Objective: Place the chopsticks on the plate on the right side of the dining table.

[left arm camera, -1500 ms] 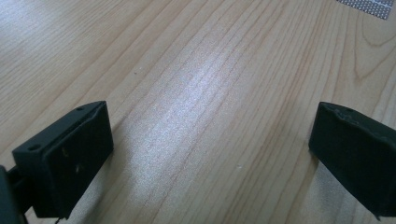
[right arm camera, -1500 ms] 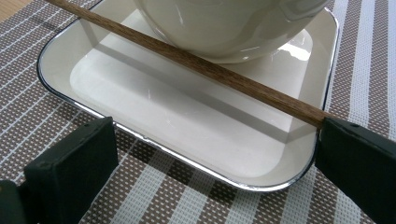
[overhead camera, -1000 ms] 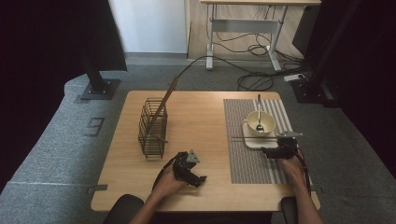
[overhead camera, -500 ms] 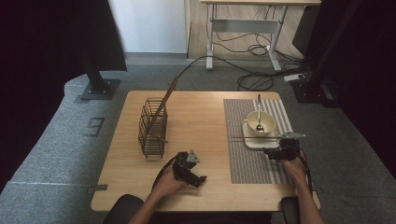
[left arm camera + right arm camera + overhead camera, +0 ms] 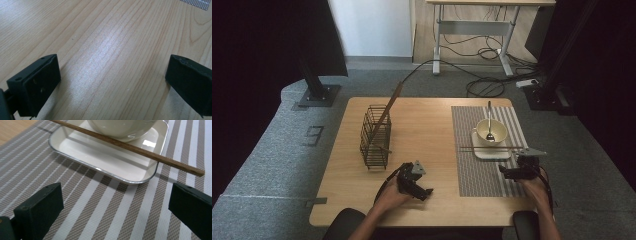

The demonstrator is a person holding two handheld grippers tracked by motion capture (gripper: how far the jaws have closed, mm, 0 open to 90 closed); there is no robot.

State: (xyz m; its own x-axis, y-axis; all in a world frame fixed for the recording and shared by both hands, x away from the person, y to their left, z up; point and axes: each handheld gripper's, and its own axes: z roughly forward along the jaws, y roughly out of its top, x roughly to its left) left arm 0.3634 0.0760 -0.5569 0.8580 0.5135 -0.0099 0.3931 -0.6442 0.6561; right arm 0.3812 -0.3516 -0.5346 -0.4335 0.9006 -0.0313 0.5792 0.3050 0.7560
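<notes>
Jaws of the right gripper [image 5: 115, 207], gaping wide and empty, are now nosing closer toward the chopstick [image 5: 130, 147] just ahead.

— What does the room look like around the wooden table [image 5: 427, 125]?

— Grey carpet [image 5: 272, 170] covers the floor, and black curtains [image 5: 267, 40] hang at both sides.

— And at the back?

— A pale wall panel [image 5: 372, 27] stands there, bright with light. Next to it is a desk [image 5: 489, 22] on a light metal frame, with black cables [image 5: 482, 85] tangled on the floor beneath. A black stand base [image 5: 317, 95] sits near the table's far left corner.
</notes>
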